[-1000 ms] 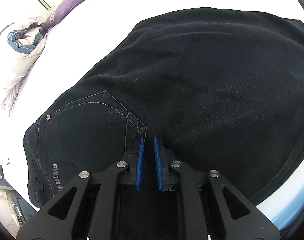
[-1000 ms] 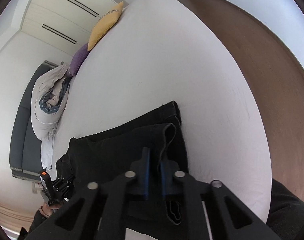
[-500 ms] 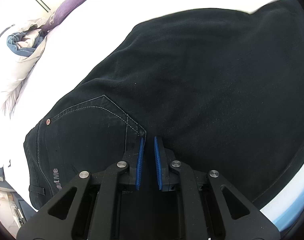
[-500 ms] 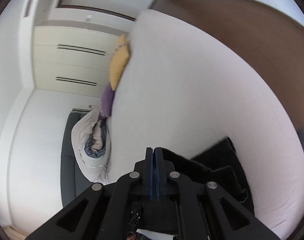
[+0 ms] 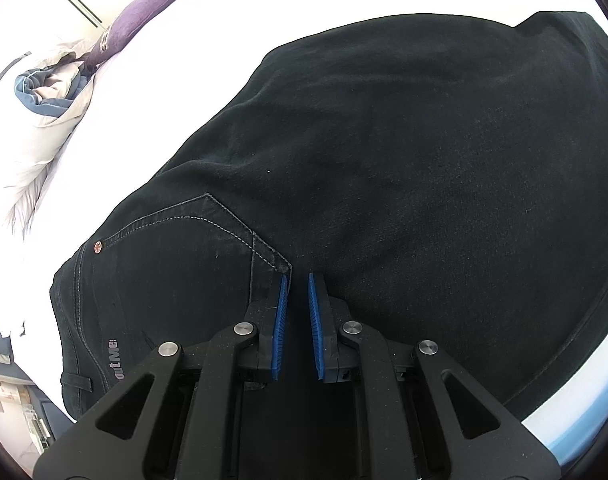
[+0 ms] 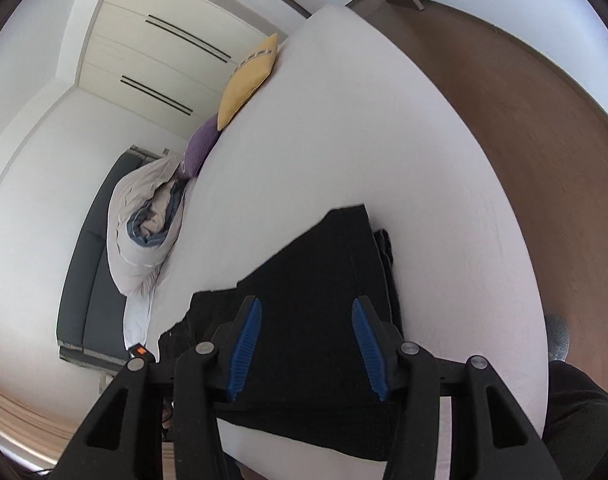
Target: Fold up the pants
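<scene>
Pants (image 5: 383, 160), black denim, are lying folded on the white bed (image 5: 152, 92) and filling most of the left wrist view. There the left hand-held gripper (image 5: 296, 280) is sitting at lower centre, its blue pads nearly together and pinching a ridge of cloth just right of the stitched back pocket (image 5: 176, 256). Only this view is showing that pocket and its rivet.

In the right wrist view the pants (image 6: 327, 280) are occupying the lower centre of the bed (image 6: 343, 120). The right hand-held gripper (image 6: 305, 316) is opening, gripping nothing, hovering above the cloth. This view alone is showing the yellow pillow (image 6: 248, 80) at upper centre and the brown floor (image 6: 543, 140) at right.
</scene>
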